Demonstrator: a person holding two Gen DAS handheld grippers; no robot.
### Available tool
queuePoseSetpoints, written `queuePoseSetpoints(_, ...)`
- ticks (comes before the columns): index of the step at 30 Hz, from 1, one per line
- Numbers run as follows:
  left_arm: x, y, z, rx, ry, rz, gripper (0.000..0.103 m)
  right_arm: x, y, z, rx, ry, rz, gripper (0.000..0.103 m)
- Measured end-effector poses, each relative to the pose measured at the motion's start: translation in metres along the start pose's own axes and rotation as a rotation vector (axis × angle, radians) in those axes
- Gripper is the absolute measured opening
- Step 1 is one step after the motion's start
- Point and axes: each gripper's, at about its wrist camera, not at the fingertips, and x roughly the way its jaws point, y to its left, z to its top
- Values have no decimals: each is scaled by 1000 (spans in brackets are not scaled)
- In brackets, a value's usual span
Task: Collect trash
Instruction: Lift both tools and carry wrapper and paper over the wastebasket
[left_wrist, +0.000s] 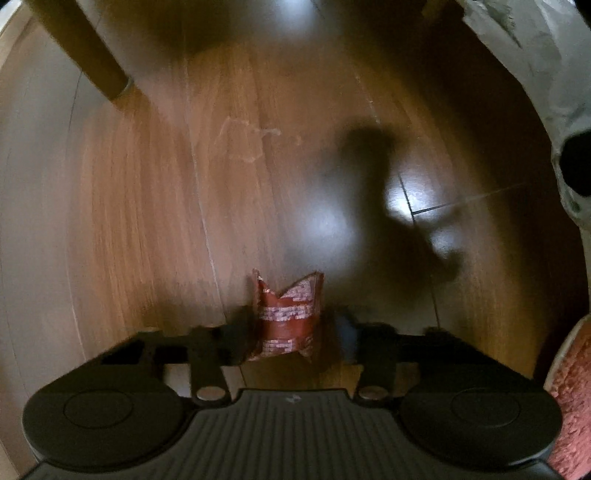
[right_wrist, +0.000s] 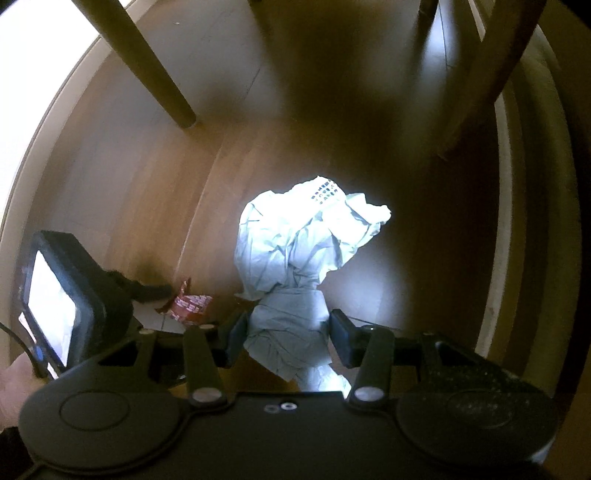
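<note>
Above the wood floor (left_wrist: 155, 206), the left gripper (left_wrist: 291, 332) pinches a red wrapper (left_wrist: 286, 317) while the right gripper (right_wrist: 288, 332) clamps a crumpled white bag (right_wrist: 295, 240); both grips look best kept firm en route to disposal.

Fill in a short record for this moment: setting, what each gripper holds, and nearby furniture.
Setting: wooden floor
Left gripper: closed on a red snack wrapper
Right gripper: closed on a white crumpled plastic bag
Wrapper in right view: seen at lower left
Furniture: wooden chair leg standing on the floor
Image quality: left view blurred
</note>
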Motion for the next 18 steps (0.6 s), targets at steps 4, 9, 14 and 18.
queuePoseSetpoints(4, -10, 5, 1, -34, -12, 5, 31, -9, 4, -6, 5, 2, 4, 48)
queuePoseSetpoints(9, -78, 9, -2, -64, -49, 19, 31, -37, 10, -11, 18, 6, -2, 48)
queuePoseSetpoints(14, -195, 25, 8, -88, -103, 16, 31, -107, 28, -5, 12, -9, 13, 48)
queuePoseSetpoints(18, -300, 39, 14, -80, -158, 26, 31, -187, 49, 10, -32, -55, 18, 48)
